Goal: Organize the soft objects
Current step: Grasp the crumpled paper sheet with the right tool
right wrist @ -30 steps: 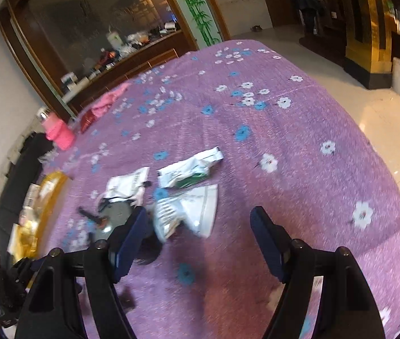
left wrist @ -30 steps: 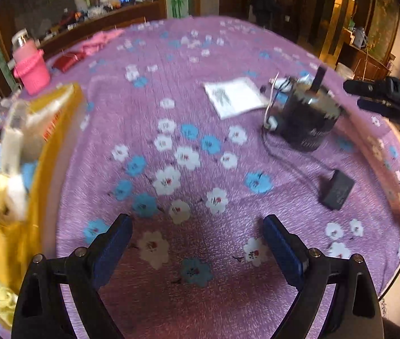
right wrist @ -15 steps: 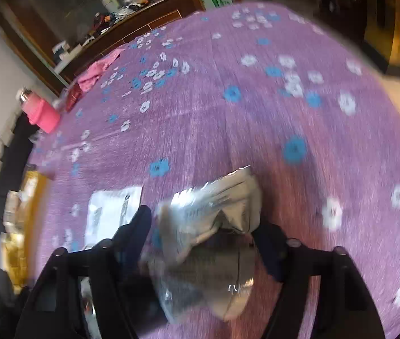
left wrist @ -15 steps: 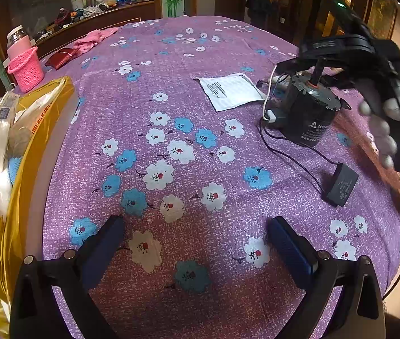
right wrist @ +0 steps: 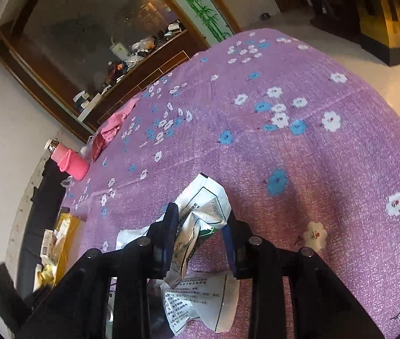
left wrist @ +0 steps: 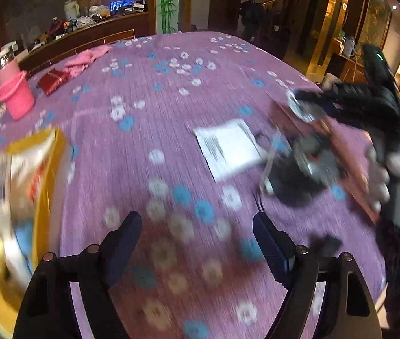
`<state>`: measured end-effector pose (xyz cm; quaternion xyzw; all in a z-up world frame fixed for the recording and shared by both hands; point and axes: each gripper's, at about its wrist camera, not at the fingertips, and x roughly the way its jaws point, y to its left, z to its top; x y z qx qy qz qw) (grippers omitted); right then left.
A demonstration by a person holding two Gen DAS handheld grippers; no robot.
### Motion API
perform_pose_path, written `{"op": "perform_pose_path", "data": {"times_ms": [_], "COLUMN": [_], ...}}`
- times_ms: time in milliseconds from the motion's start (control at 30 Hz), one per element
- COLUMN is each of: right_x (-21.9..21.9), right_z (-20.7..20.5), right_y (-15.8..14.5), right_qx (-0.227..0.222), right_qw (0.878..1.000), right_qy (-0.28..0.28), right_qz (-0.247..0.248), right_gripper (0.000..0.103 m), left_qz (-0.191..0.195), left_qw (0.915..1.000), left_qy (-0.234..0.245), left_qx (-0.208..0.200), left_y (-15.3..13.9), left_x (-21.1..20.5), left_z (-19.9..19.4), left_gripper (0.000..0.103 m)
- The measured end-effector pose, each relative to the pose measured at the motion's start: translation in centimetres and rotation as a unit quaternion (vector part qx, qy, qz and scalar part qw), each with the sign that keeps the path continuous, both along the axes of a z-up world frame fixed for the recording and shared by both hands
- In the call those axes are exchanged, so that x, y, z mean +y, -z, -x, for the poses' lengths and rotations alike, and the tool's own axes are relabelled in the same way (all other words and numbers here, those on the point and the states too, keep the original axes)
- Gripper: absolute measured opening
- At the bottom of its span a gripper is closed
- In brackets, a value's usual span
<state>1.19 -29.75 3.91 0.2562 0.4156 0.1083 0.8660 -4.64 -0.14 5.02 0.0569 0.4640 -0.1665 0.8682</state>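
**Foil packet now pinched in right jaws**

Lifted since 1 second ago, the crumpled foil packet (right wrist: 200, 212) sits between the closing right gripper (right wrist: 200, 227) pads, above the purple flowered cloth (right wrist: 313, 147). Its print is too small to read. Only the left view shows the left gripper (left wrist: 197, 243), empty, jaws narrowing, with the yellow bag (left wrist: 41, 175) left of it.

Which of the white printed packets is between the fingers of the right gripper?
The crumpled foil packet: it stands between the closing fingers of the right gripper. The other packet lies flatter on the cloth, below the gripper.
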Motion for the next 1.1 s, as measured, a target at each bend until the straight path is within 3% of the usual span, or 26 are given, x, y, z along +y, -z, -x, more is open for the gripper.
{"op": "perform_pose_path", "data": {"times_ms": [67,133,233,367,500,600,700,900,933,1000,1033,1067,1100], "right_x": [-0.3,-0.6,-1.1,-1.6,-1.8,-1.9,-1.8,-1.7,-1.7,-1.8,-1.8,-1.9,-2.0], "right_z": [-0.1,0.1,0.2,0.3,0.4,0.4,0.4,0.0,-0.1,-0.2,-0.2,-0.1,-0.1], "right_y": [-0.1,-0.5,-0.7,-0.5,-0.6,-0.6,-0.6,-0.2,-0.1,0.0,0.0,0.1,0.1], "right_qx": [0.0,-0.006,-0.009,-0.005,-0.008,-0.006,-0.007,0.004,0.008,0.012,0.013,0.015,0.016], "right_qw": [1.0,1.0,1.0,1.0,0.999,0.999,0.999,0.999,0.999,0.999,0.999,0.999,0.999], "right_qy": [0.002,0.006,0.013,0.015,0.02,0.022,0.018,0.018,0.018,0.021,0.022,0.024,0.026], "right_qz": [-0.008,-0.011,-0.018,-0.025,-0.028,-0.032,-0.031,-0.028,-0.027,-0.029,-0.03,-0.03,-0.031], "right_gripper": [0.029,0.029,0.029,0.03,0.03,0.03,0.03,0.03,0.03,0.03,0.03,0.03,0.031], "left_qz": [0.001,0.03,0.032,-0.017,-0.059,-0.035,0.013,0.05,0.052,0.065,0.062,0.055,0.054], "left_qw": [0.9999,0.9995,0.9979,0.9977,0.9966,0.9966,0.995,0.9946,0.9941,0.991,0.9896,0.9888,0.9876], "left_qy": [-0.013,0.005,0.052,0.065,0.057,0.055,0.074,0.077,0.082,0.105,0.119,0.129,0.136], "left_qx": [0.003,-0.002,-0.023,-0.01,0.006,0.05,0.066,0.047,0.049,0.052,0.052,0.053,0.056], "left_y": [-0.7,-2.0,-3.8,-3.0,0.0,2.4,3.2,3.3,3.3,3.1,2.9,2.8,2.7], "left_x": [0.1,-0.4,-2.6,-4.3,-3.5,-2.6,-3.6,-4.8,-4.9,-5.1,-5.1,-5.5,-5.9], "left_z": [-1.7,-2.4,-2.1,-4.4,-7.6,-10.1,-10.7,-10.6,-10.5,-10.1,-9.6,-9.2,-8.8], "left_gripper": [0.083,0.083,0.084,0.084,0.084,0.084,0.084,0.087,0.083,0.06,0.031,0.017,0.014]}}
